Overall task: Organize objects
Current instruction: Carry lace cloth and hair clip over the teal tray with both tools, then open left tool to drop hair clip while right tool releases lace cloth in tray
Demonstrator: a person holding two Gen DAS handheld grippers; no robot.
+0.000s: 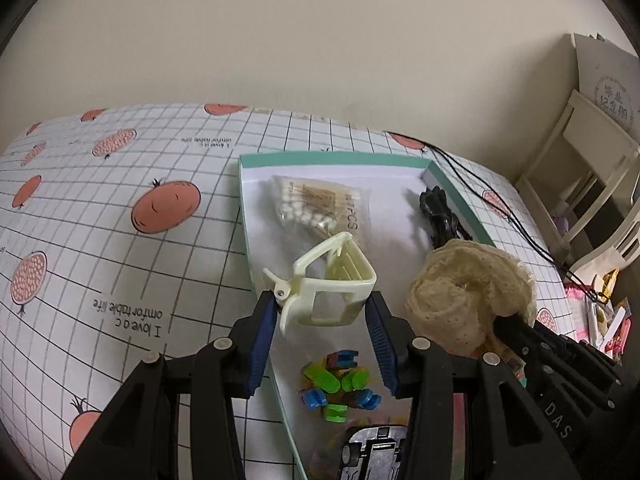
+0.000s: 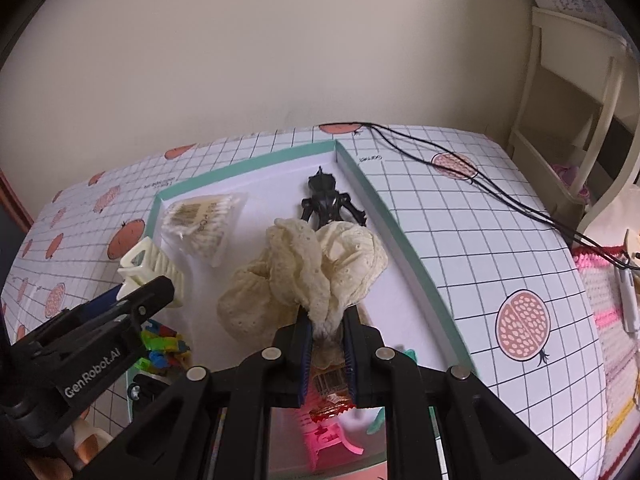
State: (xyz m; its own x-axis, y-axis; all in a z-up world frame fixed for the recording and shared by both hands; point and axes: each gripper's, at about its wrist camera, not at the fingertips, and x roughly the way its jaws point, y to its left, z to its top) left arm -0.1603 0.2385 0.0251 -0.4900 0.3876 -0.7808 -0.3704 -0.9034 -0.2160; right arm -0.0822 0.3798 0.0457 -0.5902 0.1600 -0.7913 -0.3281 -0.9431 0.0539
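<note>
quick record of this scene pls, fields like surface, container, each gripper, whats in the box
surface: table under a grid cloth printed with pomegranates
container: shallow white box with teal rim
left gripper: shut on cream hair claw clip, over the box
right gripper: shut on cream lace scrunchie, over the box
in box: bag of cotton swabs, black claw clip, pile of small coloured clips
beside box: black cord across the cloth

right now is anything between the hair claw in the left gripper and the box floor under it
Nothing visible: the hair claw, clamped in the left gripper, hangs over bare box floor between the cotton swabs and colored clips.
</note>
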